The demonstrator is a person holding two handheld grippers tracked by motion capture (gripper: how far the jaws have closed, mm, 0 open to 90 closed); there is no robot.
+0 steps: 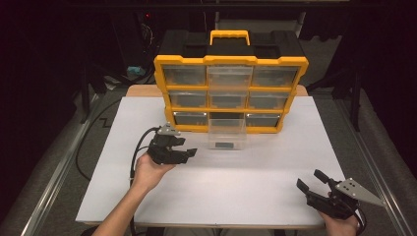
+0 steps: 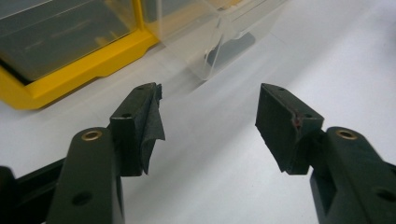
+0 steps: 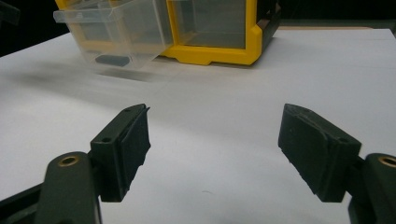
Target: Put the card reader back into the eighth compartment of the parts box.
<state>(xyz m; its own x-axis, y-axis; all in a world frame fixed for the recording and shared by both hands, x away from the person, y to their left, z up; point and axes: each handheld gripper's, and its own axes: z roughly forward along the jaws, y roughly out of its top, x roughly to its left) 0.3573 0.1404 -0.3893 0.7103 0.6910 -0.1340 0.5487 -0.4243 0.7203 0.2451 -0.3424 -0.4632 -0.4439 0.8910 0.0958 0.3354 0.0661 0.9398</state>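
A yellow organiser (image 1: 230, 61) with clear drawers stands at the back of the white table (image 1: 236, 191). Its bottom middle drawer (image 1: 227, 133) is pulled out onto the table, with a small dark object (image 1: 226, 145) lying inside. My left gripper (image 1: 189, 146) is just left of that drawer, pointing at it, open and holding nothing. In the left gripper view the drawer (image 2: 210, 42) lies just beyond the open gripper (image 2: 210, 93). My right gripper (image 1: 310, 178) rests open near the front right corner. From the right gripper (image 3: 217, 114) the drawer (image 3: 116, 32) and dark object (image 3: 111, 59) appear farther off.
The organiser's yellow frame (image 2: 84, 70) is close on the left of my left gripper. A black cable (image 1: 137, 147) loops on the table behind the left hand. Bare white tabletop (image 3: 233, 84) lies between the two hands. Metal rails (image 1: 59, 167) flank the table.
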